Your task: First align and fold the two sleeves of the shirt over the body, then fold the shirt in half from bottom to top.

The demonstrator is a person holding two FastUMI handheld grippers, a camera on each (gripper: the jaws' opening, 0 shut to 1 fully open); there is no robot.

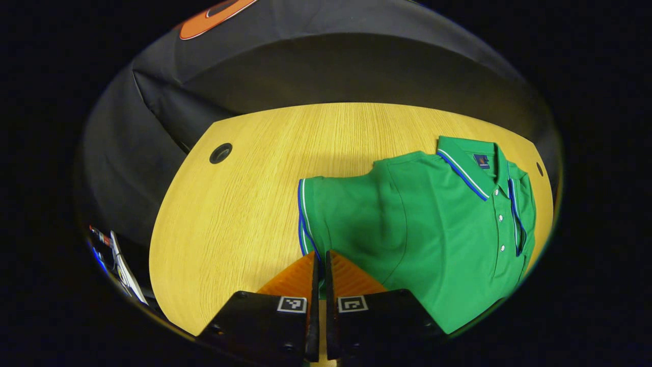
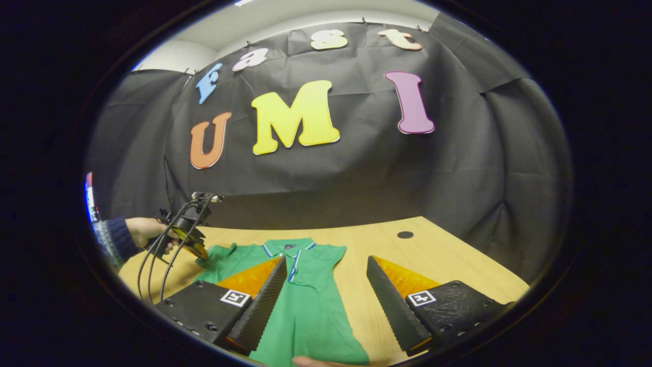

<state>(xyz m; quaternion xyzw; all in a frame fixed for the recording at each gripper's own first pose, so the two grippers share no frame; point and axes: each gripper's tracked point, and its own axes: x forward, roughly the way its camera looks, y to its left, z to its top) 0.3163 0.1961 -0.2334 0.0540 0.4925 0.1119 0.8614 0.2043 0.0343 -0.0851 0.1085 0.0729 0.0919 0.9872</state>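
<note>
Shirt [image 1: 433, 229] flat on table [image 1: 244, 204], collar at far end. Left hand-held gripper [image 1: 319, 257] pinched on sleeve [image 1: 336, 214] hem, body lying rightward. Right hand-held gripper [image 2: 326, 270] wide open, empty, above shirt's other side.

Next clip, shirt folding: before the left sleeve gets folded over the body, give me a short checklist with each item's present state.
1. Left claw closed at the sleeve cuff: ok; its fingers stand nearly together at the cuff's edge.
2. Cloth truly pinched between both fingers: cannot tell.
3. Right claw free to help: ok; it is open above the shirt, holding nothing.
4. Shirt lying face up on the table, collar and buttons showing: ok.
5. Right sleeve already folded over the body: not ok in the right gripper view, where it sticks out sideways.
</note>
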